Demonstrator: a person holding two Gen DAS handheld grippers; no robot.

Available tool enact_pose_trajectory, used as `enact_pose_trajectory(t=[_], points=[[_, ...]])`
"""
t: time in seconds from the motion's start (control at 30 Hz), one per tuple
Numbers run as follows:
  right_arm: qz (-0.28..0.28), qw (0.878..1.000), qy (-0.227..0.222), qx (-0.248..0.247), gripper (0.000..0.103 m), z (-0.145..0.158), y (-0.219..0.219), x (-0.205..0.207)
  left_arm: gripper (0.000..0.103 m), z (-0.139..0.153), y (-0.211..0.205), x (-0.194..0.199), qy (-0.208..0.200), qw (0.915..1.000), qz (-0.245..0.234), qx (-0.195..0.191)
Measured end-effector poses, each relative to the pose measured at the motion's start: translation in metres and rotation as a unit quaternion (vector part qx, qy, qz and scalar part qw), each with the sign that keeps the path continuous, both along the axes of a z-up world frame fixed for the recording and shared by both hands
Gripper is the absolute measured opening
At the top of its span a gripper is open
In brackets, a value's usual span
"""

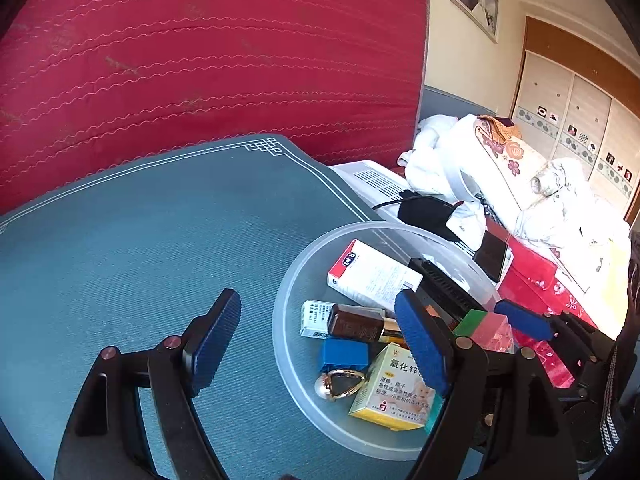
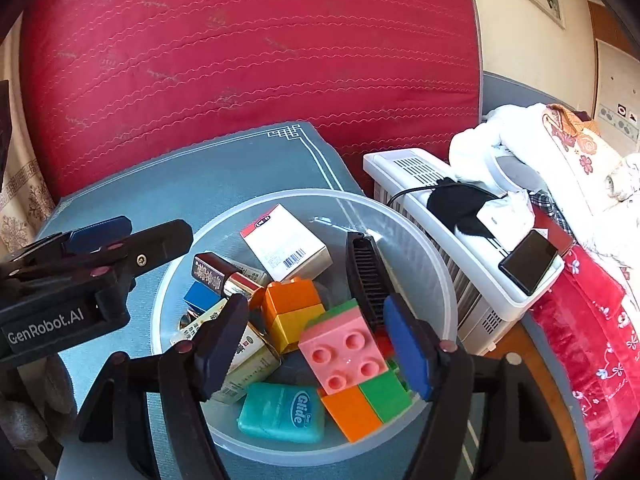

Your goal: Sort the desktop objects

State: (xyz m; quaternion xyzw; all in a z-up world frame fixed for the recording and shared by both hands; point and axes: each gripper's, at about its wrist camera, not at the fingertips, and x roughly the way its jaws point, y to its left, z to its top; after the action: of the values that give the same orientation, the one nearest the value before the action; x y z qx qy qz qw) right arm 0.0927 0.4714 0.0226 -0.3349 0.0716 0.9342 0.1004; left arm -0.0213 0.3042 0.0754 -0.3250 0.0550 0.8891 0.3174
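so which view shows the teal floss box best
The right wrist view. There the teal floss box lies unobstructed at the near side of the clear bowl, its Glide label readable. In the left wrist view I cannot find it; the hand-held gripper's fingers and a yellow carton cover that part of the bowl.

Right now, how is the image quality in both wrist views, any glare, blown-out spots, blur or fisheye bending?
Left wrist view: sharp in the middle; sunlight blows out the white bedding at right; the straight border of the teal table mat bows strongly; corners are black. Right wrist view: the blocks in the clear round plastic bowl are crisp, with soft glare on its far wall; the right edge is overexposed.
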Motion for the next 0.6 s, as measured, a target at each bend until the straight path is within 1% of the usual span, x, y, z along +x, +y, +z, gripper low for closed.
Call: enact_pose_trajectory(t=[0.07,0.33,0.6], points=[[-0.001,1.0,-0.003,0.002,0.079,0.001,-0.002,0.001,0.082,0.0,-0.006,0.002,0.003,1.0,0.007,-0.001],[-0.021,0.999,-0.029,0.006,0.081,0.001,-0.007,0.007,0.082,-0.001,-0.027,0.014,0.007,0.9998,0.019,-0.005],[-0.036,0.998,-0.037,0.023,0.084,0.006,-0.019,0.02,0.082,-0.003,-0.044,0.03,0.008,0.9991,0.038,-0.014]])
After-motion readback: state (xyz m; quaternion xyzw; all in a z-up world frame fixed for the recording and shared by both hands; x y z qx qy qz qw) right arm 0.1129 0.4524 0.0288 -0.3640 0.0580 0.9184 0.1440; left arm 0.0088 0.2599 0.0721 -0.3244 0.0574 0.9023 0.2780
